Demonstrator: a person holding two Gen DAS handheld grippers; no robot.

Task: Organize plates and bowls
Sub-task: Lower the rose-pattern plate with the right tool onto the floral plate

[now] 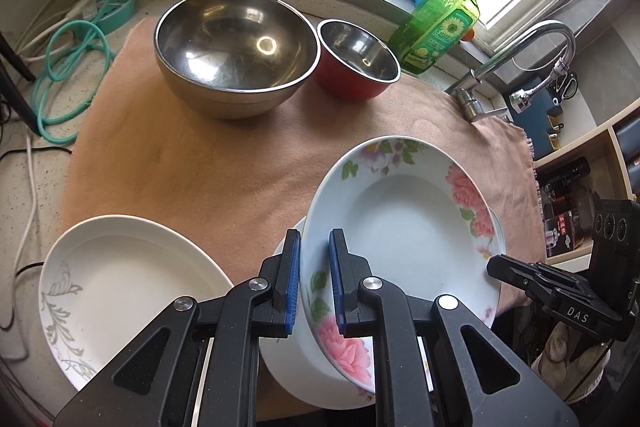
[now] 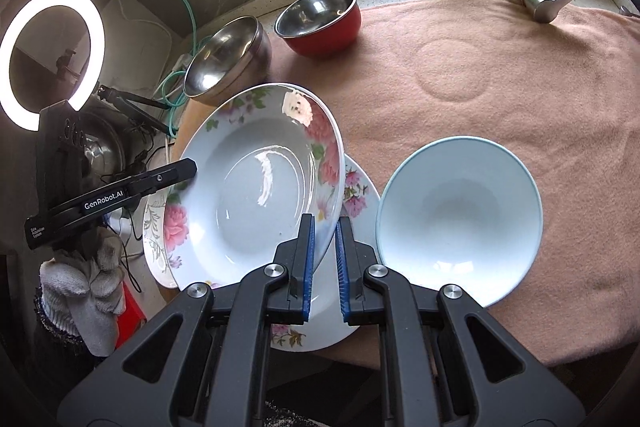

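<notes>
— Where is the flowered plate (image 1: 404, 223) now?

— Lower middle of the left wrist view, held off the peach towel (image 1: 192, 155) and tilted, its hollow facing up and toward the right of the frame. Its long axis runs from the lower rim by the pads up to the upper right.

— Who has it?

— Both. The left gripper (image 1: 314, 283) has its jaws drawn narrow on the near rim, blue pads on either face. The right gripper (image 2: 325, 263) is pinched narrow on the opposite rim, bottom centre of its own view.

— Anything under it?

— In the right wrist view a second flowered plate (image 2: 360, 195) lies flat beneath it, peeking out to the right and below. I can't tell whether they touch.

— Count the rest for me.

— Plates: three, those two and a white plate with a grey leaf pattern (image 1: 120, 287) at lower left. Bowls: three as well. A large steel bowl (image 1: 236, 47) and a red bowl with a steel inside (image 1: 356, 59) stand upright side by side in the upper middle, and a pale blue bowl (image 2: 460, 219) sits upright just right of the right gripper's pads.

— And behind?

— One green soap bottle (image 1: 440, 23) by the window, one tap (image 1: 520, 59) at upper right.
</notes>
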